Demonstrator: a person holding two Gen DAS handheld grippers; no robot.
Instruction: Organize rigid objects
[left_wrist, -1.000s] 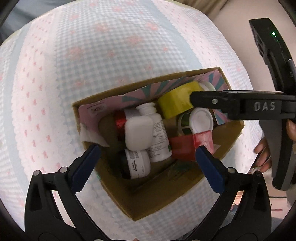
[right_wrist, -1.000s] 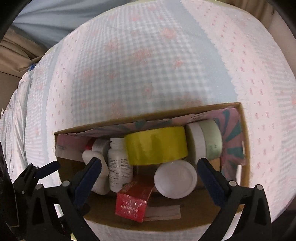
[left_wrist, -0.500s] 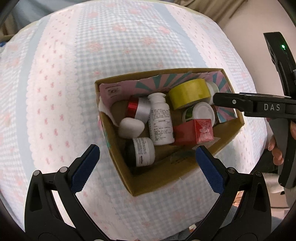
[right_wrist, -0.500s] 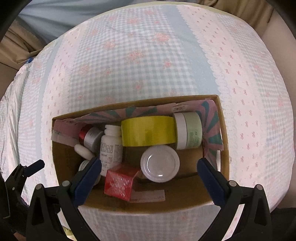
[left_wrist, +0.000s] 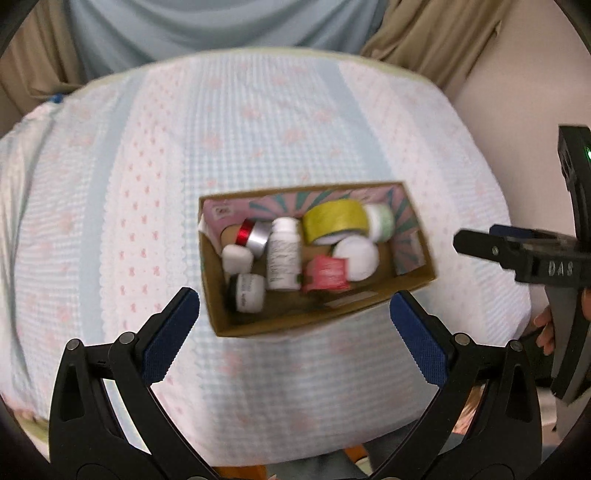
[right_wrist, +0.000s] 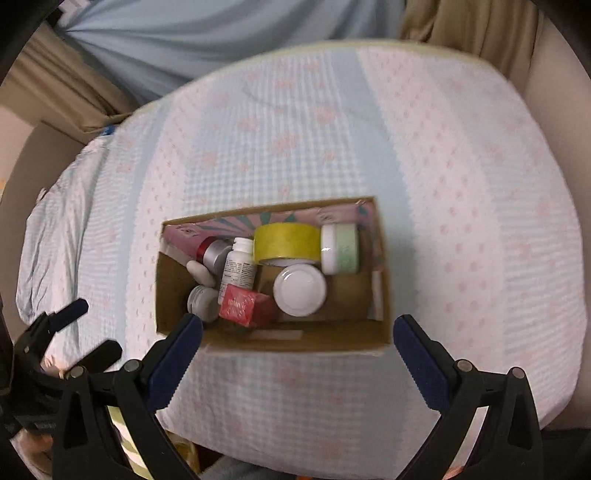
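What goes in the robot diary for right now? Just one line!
left gripper: open, empty | right gripper: open, empty | cardboard box: on bed, holds yellow tape roll, red carton, white bottle

Left hand-held gripper (left_wrist: 294, 334) spread wide, empty, above cardboard box (left_wrist: 255, 325) on bed (left_wrist: 110, 221).

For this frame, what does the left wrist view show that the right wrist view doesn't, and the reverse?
Only the left wrist view shows the right gripper from the side, at the right edge, with the fingers of the hand holding it.

Only the right wrist view shows the left gripper at lower left and a brown cardboard flap beyond the bed.

Both show the open cardboard box on the patterned bedsheet, holding a yellow tape roll, a white bottle, a red box and jars. Both grippers are open and empty.
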